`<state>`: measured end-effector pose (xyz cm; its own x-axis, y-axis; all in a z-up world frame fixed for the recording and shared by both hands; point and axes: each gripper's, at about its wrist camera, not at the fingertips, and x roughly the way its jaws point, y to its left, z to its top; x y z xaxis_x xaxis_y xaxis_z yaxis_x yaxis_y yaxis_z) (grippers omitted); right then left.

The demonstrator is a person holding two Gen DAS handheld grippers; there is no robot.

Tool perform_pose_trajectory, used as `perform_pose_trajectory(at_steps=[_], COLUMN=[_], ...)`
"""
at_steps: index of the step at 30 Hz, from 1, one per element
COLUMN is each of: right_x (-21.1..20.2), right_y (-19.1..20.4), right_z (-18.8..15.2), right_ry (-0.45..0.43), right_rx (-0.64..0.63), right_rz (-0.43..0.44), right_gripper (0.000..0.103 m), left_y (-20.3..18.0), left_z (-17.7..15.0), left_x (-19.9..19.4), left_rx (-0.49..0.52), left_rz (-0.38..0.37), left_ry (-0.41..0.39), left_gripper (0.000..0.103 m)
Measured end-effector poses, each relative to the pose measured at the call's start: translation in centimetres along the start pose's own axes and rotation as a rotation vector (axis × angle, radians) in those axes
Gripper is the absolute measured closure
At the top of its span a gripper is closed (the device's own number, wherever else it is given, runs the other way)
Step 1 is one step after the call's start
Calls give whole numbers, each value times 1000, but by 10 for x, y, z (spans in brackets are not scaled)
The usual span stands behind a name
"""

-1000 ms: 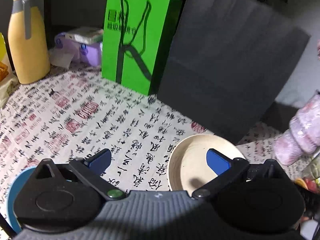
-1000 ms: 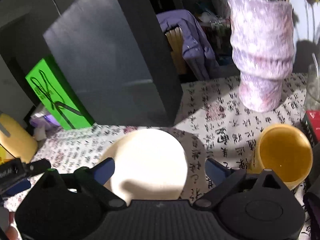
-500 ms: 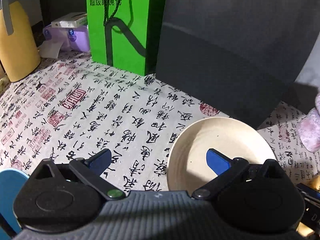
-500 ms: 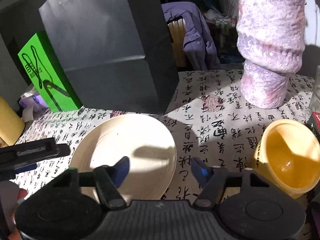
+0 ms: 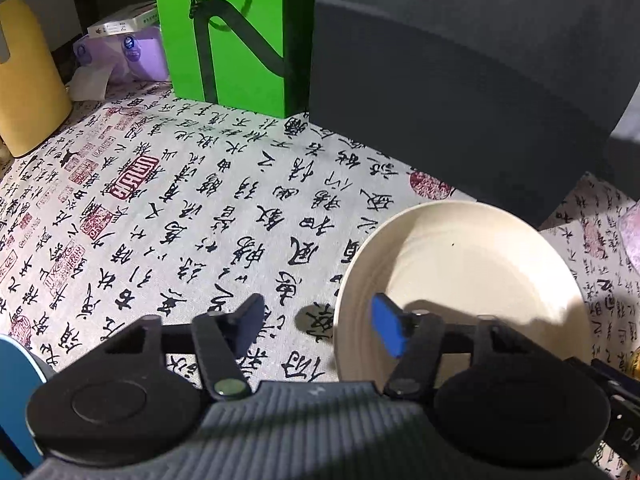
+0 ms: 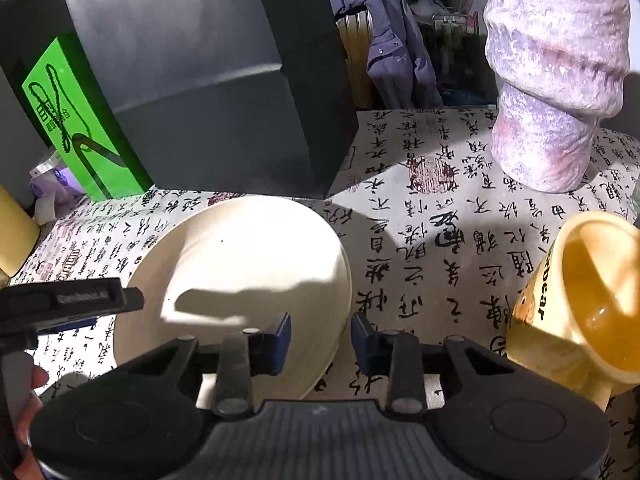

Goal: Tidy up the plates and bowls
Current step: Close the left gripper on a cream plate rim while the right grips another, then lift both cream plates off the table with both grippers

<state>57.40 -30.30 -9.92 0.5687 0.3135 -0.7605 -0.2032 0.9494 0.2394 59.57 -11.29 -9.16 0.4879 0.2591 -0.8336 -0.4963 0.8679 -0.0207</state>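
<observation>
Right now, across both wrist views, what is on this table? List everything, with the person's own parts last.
cream plate: 1, cream, middle of the table, its rim between both grippers' jaws
yellow cup: 1, yellow, right of the plate, tilted
blue plate: 1, blue, lower left edge, mostly hidden
green bag: 1, green with black cord, far side
dark box: 1, grey-black, behind the cream plate
purple vase: 1, mottled purple, far right
yellow bottle: 1, yellow, far left
tissue pack: 1, lilac, beside the bag
tablecloth: 1, white with black script
left gripper: 1, black, blue pads, closing
right gripper: 1, black, closing
hand: 1, lower left edge
</observation>
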Motion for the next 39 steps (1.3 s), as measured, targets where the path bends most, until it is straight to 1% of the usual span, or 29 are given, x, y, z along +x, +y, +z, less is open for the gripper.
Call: perform_pose_trajectory(at_steps=[1,2,4,5,7,8,9,10,14,20,39], right_x=[0,1,2,3,4,5,5,6,7,5,-4], right_y=[0,0,1,2,2,2,2,2,2,2,5], right_z=[0,0,-1,-1,-2,-2,-2,-3,-5,-6,-6], right_ry=[0,0,2,2,4,5,6,5,-7,-31,-76], right_rx=[0,-1,-5,-7,-11,-13,-12,-9,-7,-10,-34], right_rz=[-1,-4,-10,-15,-22,-26,-28,-27,-42,-49,-64], right_gripper=[73,74,75,76,80,82,86,90,95,95,95], left_y=[-1,-1,-2,-3,-4,-5,-7,-10,-17,-21,-25], left_z=[0,0,-1,-2,-3,-3,-3,-4,-7,-7,-7], left_x=[2,3,6,6,6,6,5,5,2,-3,-19], left_rx=[3,7,10,15,23,30,39,51,88,113,155], left_rz=[1,2,1,0,-9,-13,-17,-18,10,23,22], left_ry=[5,12,24,26,27,27,26,26,7,-20,-73], left_gripper=[50,55,59,64,69,76,86,89,89,89,90])
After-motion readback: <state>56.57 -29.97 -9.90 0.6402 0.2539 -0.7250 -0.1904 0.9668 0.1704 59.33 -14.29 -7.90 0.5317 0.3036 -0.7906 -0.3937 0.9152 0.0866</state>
